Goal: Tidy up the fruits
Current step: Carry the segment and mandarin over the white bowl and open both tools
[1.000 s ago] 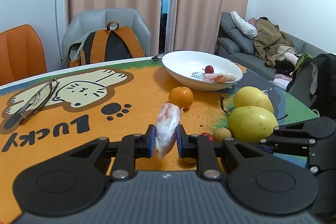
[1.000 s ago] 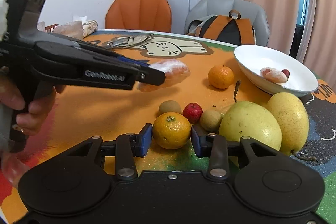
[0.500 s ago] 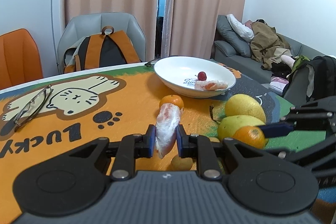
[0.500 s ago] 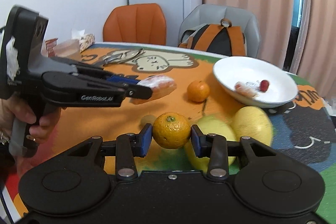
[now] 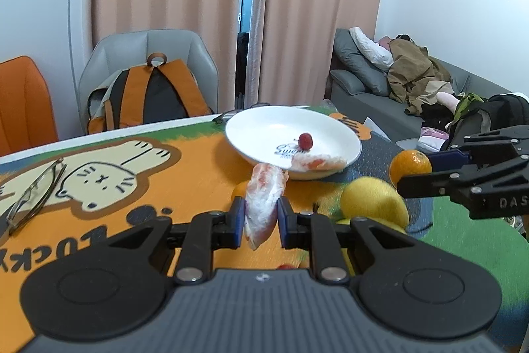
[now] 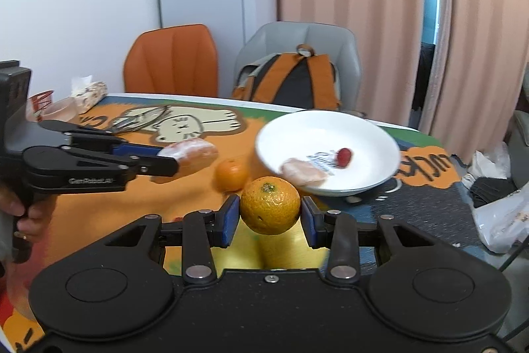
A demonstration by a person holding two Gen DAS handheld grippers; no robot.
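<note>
My left gripper (image 5: 261, 222) is shut on a pink peeled fruit segment (image 5: 264, 202) held above the orange mat; the right wrist view shows this segment (image 6: 193, 151) at the left gripper's tips. My right gripper (image 6: 269, 217) is shut on an orange (image 6: 269, 204), lifted off the table; the left wrist view has that orange (image 5: 410, 166) at right. The white bowl (image 5: 264, 124) (image 6: 380, 141) holds a small red fruit (image 5: 305, 140) (image 6: 344, 156) and another peeled segment (image 5: 315, 161) (image 6: 304, 171). A second orange (image 6: 231, 174) lies on the mat before the bowl.
Yellow pomelo-like fruits (image 5: 373, 204) sit right of the mat. Glasses (image 5: 34, 187) lie on the cat print at left. A grey chair with an orange backpack (image 5: 148, 95) and an orange chair (image 6: 172, 58) stand behind the table. A plastic bag (image 6: 502, 217) lies at right.
My right gripper lifted the orange off the table and carried it toward the bowl. The left gripper, still holding the segment, moved slightly closer to the bowl.
</note>
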